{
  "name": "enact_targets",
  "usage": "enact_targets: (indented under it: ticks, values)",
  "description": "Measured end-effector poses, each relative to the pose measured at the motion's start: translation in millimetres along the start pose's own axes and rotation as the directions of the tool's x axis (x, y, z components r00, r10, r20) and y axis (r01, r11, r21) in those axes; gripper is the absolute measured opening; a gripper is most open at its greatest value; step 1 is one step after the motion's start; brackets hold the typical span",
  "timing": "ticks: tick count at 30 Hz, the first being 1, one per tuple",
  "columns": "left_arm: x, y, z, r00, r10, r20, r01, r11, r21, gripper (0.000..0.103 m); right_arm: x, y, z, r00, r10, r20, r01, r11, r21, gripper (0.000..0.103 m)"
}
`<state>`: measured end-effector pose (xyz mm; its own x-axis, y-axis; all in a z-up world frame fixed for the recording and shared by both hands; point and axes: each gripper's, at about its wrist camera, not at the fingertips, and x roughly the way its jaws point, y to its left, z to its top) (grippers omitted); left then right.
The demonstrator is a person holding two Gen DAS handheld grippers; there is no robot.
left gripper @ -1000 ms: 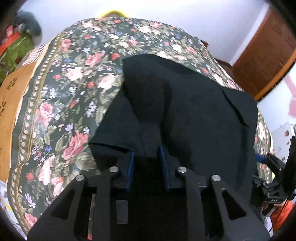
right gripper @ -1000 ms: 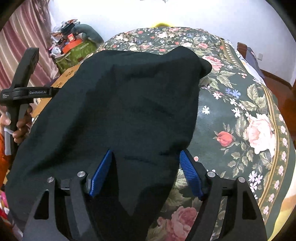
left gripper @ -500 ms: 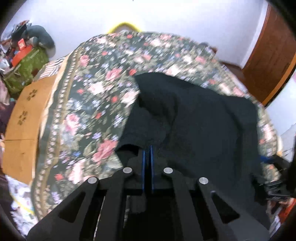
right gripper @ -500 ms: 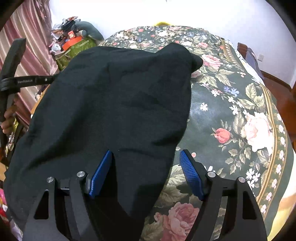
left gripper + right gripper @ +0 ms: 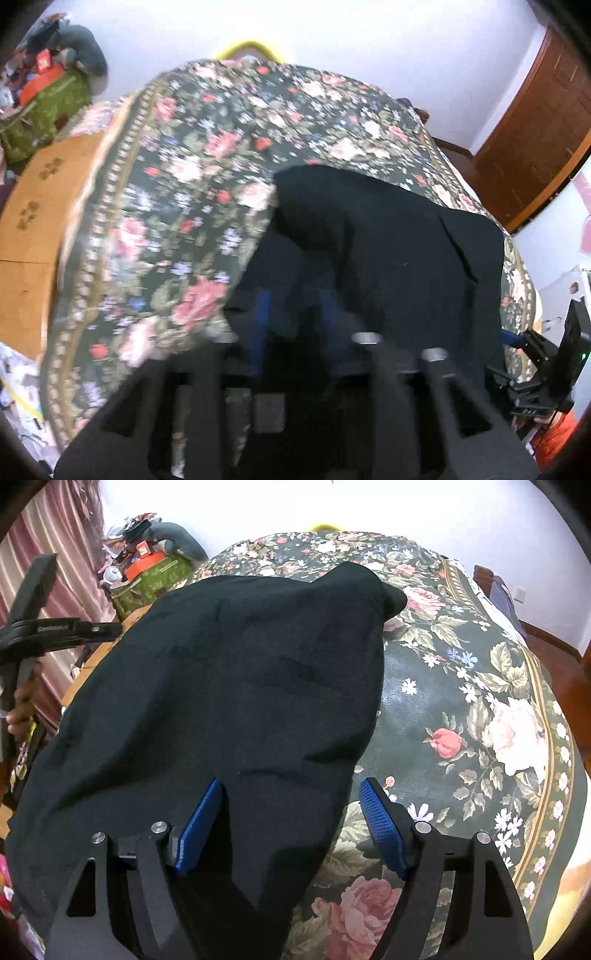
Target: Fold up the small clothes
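Note:
A black garment (image 5: 388, 251) lies spread on the floral bedspread (image 5: 177, 177). In the left wrist view my left gripper (image 5: 295, 314) sits at the garment's near left edge; its blue pads (image 5: 263, 314) stand apart with black cloth between them, and the frame is blurred. In the right wrist view the garment (image 5: 229, 686) covers the left half of the bed (image 5: 480, 709). My right gripper (image 5: 291, 808) is wide open, its blue pads (image 5: 380, 823) on either side of the garment's near corner, gripping nothing. The left gripper's handle (image 5: 40, 631) shows at far left.
A cardboard box (image 5: 29, 221) stands off the bed's left side. A green bag and clutter (image 5: 151, 576) sit by the curtain at the back left. A brown wooden door (image 5: 535, 140) is at the right. The right gripper's body (image 5: 546, 369) shows at the lower right.
My left gripper was shut on the cloth half a second ago and its pads now stand apart; it has moved and the view is blurred. My right gripper stays open in place.

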<state>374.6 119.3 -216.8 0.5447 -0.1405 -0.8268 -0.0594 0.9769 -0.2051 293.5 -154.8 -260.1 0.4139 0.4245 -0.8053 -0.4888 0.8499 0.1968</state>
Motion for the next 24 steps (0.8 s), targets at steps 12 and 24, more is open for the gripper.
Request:
enact_targets:
  ticks: [12, 24]
  values:
    - [35.9, -21.4, -10.2, 0.999, 0.005, -0.035, -0.003, 0.999, 0.053, 0.011, 0.9, 0.3, -3.9, 1.0, 0.013, 0.022, -0.013, 1.0, -0.012, 0.078]
    - [-35.6, -14.0, -3.9, 0.985, 0.057, 0.163, -0.065, 0.997, 0.041, 0.002, -7.2, -2.4, -3.6, 1.0, 0.008, 0.006, -0.008, 1.0, -0.009, 0.079]
